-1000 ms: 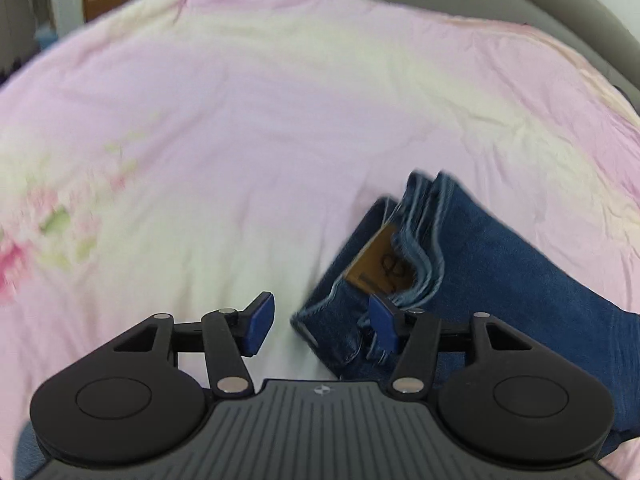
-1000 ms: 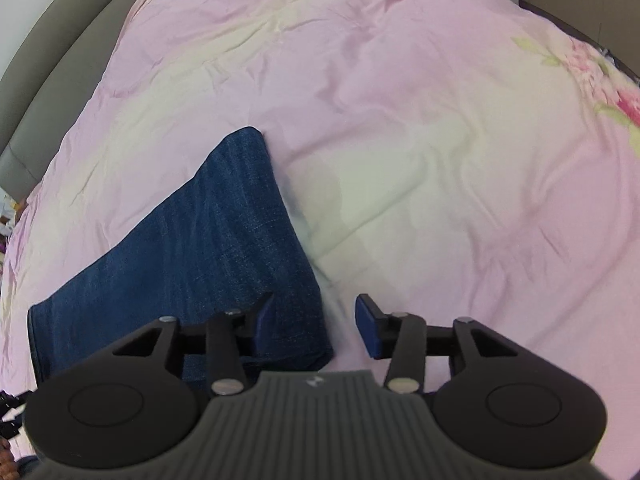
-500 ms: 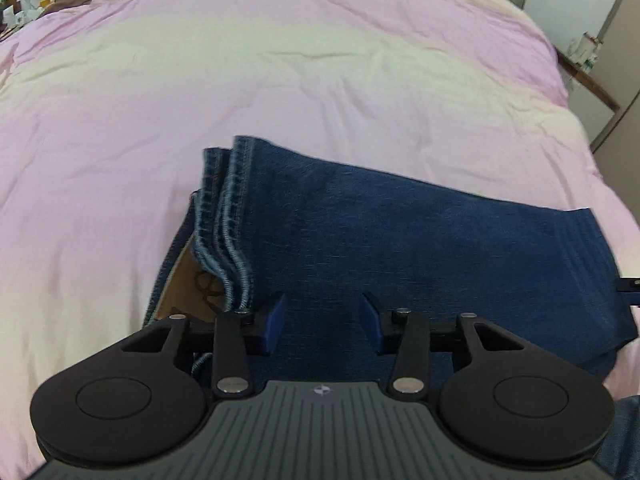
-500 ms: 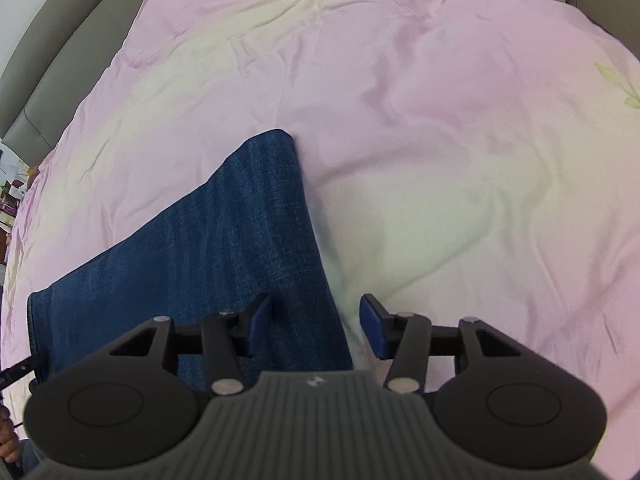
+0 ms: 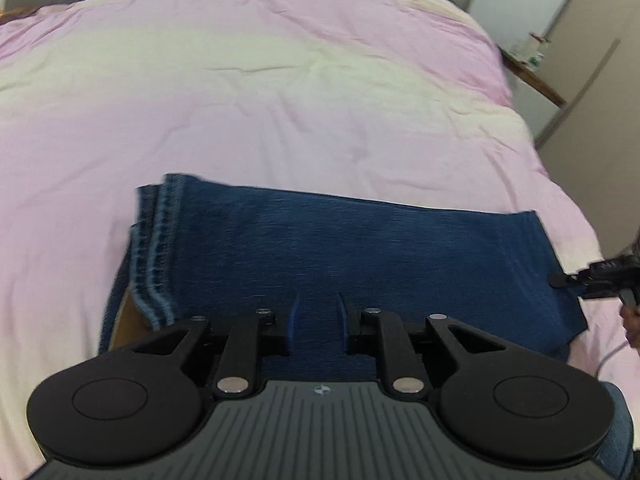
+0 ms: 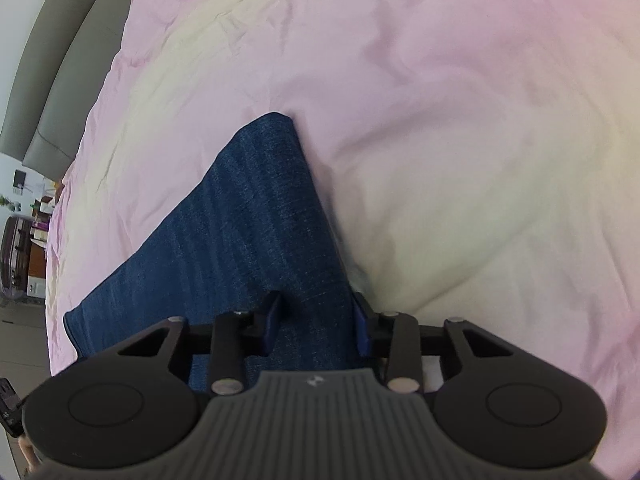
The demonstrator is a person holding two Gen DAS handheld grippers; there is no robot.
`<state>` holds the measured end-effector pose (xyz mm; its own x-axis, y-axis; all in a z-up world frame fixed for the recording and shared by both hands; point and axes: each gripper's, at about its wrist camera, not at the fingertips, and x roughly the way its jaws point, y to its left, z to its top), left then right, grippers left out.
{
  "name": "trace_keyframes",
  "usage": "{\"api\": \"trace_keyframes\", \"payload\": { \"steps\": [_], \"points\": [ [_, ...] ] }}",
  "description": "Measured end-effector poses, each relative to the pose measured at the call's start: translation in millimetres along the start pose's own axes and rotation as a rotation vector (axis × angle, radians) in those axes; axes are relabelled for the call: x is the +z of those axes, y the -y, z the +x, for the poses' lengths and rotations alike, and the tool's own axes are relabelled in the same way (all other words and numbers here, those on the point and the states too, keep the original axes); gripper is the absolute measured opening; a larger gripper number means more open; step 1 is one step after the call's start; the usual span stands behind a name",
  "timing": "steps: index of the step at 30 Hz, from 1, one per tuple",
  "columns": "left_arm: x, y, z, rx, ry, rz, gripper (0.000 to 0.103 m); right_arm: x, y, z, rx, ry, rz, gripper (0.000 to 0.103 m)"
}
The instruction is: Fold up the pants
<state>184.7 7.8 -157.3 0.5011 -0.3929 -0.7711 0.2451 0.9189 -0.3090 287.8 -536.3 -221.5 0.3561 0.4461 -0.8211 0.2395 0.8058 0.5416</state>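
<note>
Folded blue jeans lie flat on the pink bed cover, waistband and stitched hems at the left end. My left gripper hovers over the jeans' near edge, its blue fingers narrowly apart with nothing between them. In the right wrist view the jeans run toward a far corner. My right gripper is open over the jeans' fold end, with denim showing between its fingers and the right finger at the cloth's edge. The right gripper's tip also shows in the left wrist view at the jeans' right end.
The pink and cream bed cover spreads all round the jeans. A grey headboard runs along the far left. A wooden shelf and a wall stand to the right of the bed.
My left gripper swung from the waistband corner to face the jeans' long side, and its fingers narrowed. My right gripper moved in over the jeans' end, staying open.
</note>
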Motion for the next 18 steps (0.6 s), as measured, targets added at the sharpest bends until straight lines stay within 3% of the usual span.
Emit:
{"api": "trace_keyframes", "payload": {
  "steps": [1,4,7,11,14,18],
  "points": [
    [2,10,0,-0.040,-0.004,0.053,0.021,0,-7,-4,-0.019,0.004,-0.029,0.017],
    [5,45,6,-0.103,-0.021,0.253,0.021,-1,-29,-20,-0.040,0.025,-0.094,0.010],
    [4,73,18,-0.137,-0.054,0.417,0.021,1,-46,-40,-0.011,0.050,-0.122,0.009],
    [-4,103,40,-0.227,-0.119,0.555,0.021,-2,-72,-60,0.014,0.069,-0.163,0.008],
    [-17,122,62,-0.231,-0.184,0.657,0.021,-1,-84,-69,0.043,0.083,-0.156,0.007],
    [-36,128,86,-0.184,-0.249,0.719,0.021,-3,-91,-77,0.107,0.100,-0.100,0.007]
  ]
}}
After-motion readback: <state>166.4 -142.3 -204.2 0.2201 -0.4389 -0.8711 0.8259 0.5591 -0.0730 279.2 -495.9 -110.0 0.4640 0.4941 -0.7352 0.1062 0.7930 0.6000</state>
